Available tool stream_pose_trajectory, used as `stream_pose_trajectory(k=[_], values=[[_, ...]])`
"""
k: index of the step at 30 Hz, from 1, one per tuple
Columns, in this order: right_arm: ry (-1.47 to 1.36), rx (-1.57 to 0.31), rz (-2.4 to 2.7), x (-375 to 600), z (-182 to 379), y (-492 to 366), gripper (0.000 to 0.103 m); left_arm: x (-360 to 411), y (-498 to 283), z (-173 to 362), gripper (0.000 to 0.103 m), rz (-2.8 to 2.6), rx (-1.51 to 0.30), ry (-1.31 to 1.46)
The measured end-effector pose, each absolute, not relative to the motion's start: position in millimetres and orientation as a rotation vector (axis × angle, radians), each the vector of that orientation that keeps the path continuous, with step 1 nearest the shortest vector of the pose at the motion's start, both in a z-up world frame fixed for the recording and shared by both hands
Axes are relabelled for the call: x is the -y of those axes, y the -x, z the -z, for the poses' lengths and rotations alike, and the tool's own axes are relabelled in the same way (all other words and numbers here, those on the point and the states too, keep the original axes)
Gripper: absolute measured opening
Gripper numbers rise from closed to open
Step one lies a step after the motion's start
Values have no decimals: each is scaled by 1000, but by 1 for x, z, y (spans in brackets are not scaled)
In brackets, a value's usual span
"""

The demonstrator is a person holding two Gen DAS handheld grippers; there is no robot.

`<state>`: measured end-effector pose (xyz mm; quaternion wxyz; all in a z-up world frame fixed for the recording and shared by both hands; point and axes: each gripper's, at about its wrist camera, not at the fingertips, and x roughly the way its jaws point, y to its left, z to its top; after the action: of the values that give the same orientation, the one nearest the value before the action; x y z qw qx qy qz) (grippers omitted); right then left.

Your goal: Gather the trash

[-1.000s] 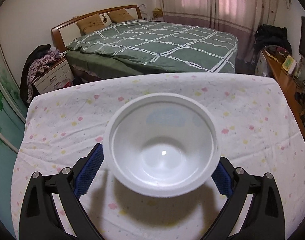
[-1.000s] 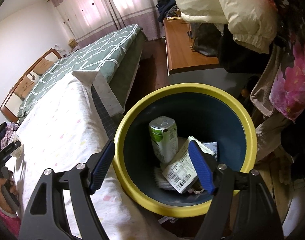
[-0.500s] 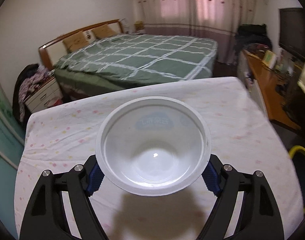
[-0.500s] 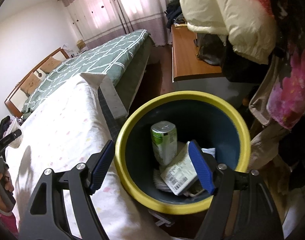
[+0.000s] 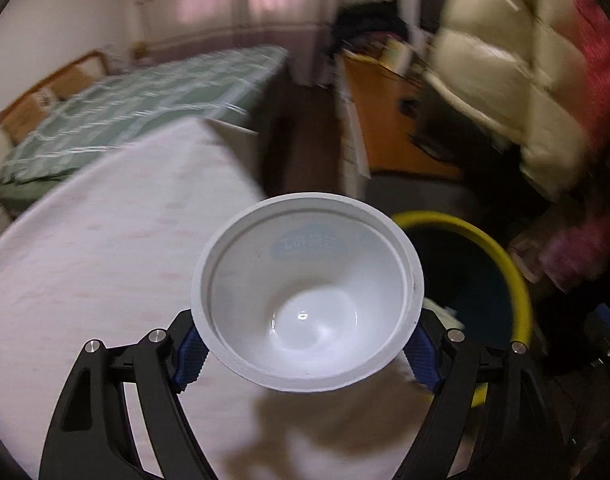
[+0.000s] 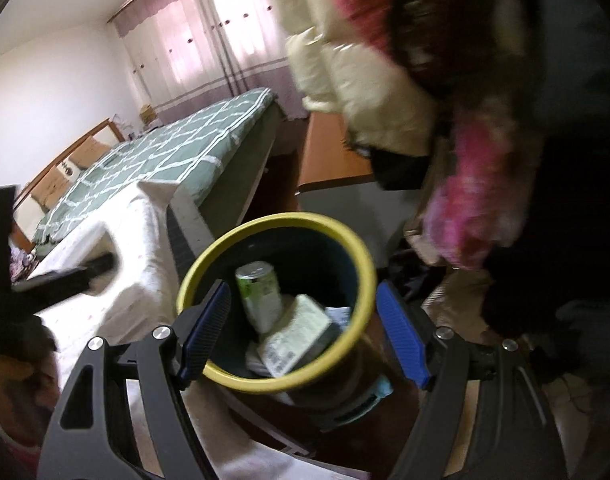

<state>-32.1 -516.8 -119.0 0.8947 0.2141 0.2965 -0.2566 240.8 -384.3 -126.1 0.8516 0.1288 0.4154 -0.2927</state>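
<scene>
A white plastic bowl [image 5: 305, 304] sits between the blue pads of my left gripper [image 5: 306, 350], which is shut on its sides and holds it above the table's right edge. Just right of the bowl is the yellow-rimmed dark bin [image 5: 501, 256]. In the right wrist view, my right gripper [image 6: 301, 288] hangs open over the same bin [image 6: 273, 220] with nothing gripped. Inside the bin lie a green can [image 6: 261, 296] and a printed carton [image 6: 297, 340]. The left gripper's black frame [image 6: 65, 280] shows blurred at the left.
The table wears a pale floral cloth [image 5: 105, 260]. A green checked bed [image 6: 177, 148] lies beyond it. A wooden desk [image 5: 385, 120] stands behind the bin, with a cream coat [image 5: 505, 80] and pink clothing [image 6: 477, 184] hanging close over the bin's right side.
The left gripper closed on the bowl, then swung it right across the table to beside the bin. The right gripper drew back from the bin, which now looks smaller.
</scene>
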Motion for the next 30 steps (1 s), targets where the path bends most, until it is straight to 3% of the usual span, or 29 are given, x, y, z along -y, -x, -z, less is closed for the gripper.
stream_pose_trajectory(k=[7,10,12,17,30], values=[[-477,-590,578,536,114,66,72,460,-211,155,81,693,-962,-344],[-487,-587,580,538,114,68,72,472,-204,158,95,683,-959,-366],[-489,-586,571,537,112,68,72,467,-200,151,95,673,-949,-359],[-454,-595,515,520,105,58,73,410,-197,113,97,618,-860,-299],[-280,-587,233,412,67,19,76,149,-103,29,98,242,-614,-91]])
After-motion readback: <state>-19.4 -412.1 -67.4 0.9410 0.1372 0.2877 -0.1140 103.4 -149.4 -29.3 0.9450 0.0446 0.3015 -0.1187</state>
